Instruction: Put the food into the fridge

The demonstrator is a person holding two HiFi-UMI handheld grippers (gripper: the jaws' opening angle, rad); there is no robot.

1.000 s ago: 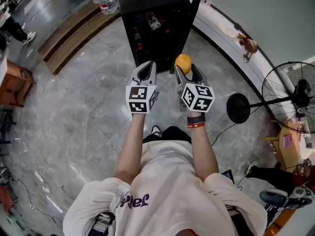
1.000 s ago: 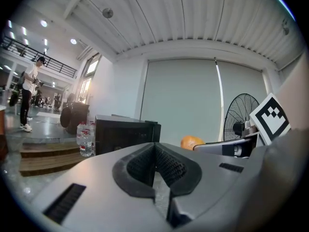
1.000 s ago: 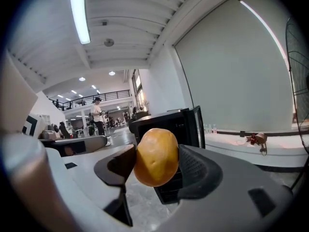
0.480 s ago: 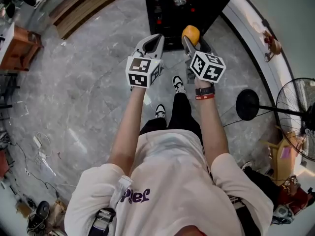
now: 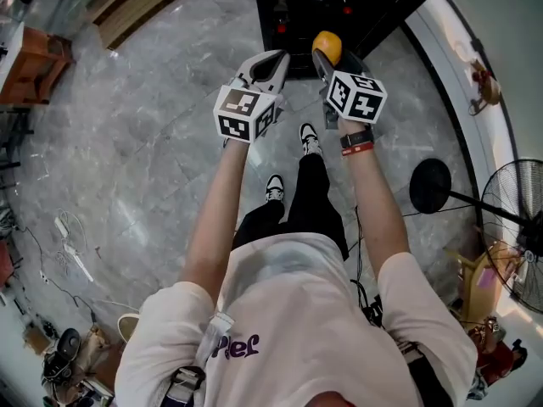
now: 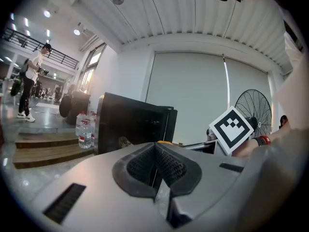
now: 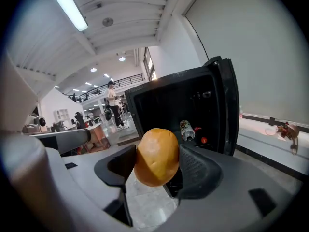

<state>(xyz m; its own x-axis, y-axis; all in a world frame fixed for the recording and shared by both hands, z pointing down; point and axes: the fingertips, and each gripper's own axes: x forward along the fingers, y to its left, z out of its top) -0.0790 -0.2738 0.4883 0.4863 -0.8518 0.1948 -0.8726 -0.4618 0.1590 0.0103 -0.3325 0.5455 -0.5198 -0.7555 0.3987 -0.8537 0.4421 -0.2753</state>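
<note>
- Evidently the person has stepped closer over the last second: in the head view the black fridge (image 7: 159, 100) has slid to the top edge and both grippers now sit just in front of its open mouth.
- Shoes now show in mid-stride on the grey floor (image 5: 153, 142) below the grippers.
- Right gripper (image 5: 333, 58): jaws stand wide and are clamped on the round orange-yellow food (image 7: 156, 156), one pad on each flank. The hold looks unchanged across the three head pictures.
- Left gripper (image 6: 155, 170): jaws closed, pad against pad, with nothing between them.
- Fridge door hangs open on the right of the right gripper view. A labelled bottle (image 7: 186, 129) and small red items lie inside.
- Judgement: the carry is nearly finished and the placing step has not begun. The food is not yet inside, and the next move calls for a reach into the cavity, clear of the bottle.
- Writing: purple lettering on the white shirt (image 5: 233, 346) is partly folded and cannot be read reliably.
- Labels: the fridge bottle's print is too small to read. The water bottles (image 6: 86, 129) carry red bands, also illegible.
- Black-and-white square markers cover each gripper's cube (image 5: 356, 96); they bear no text.
</note>
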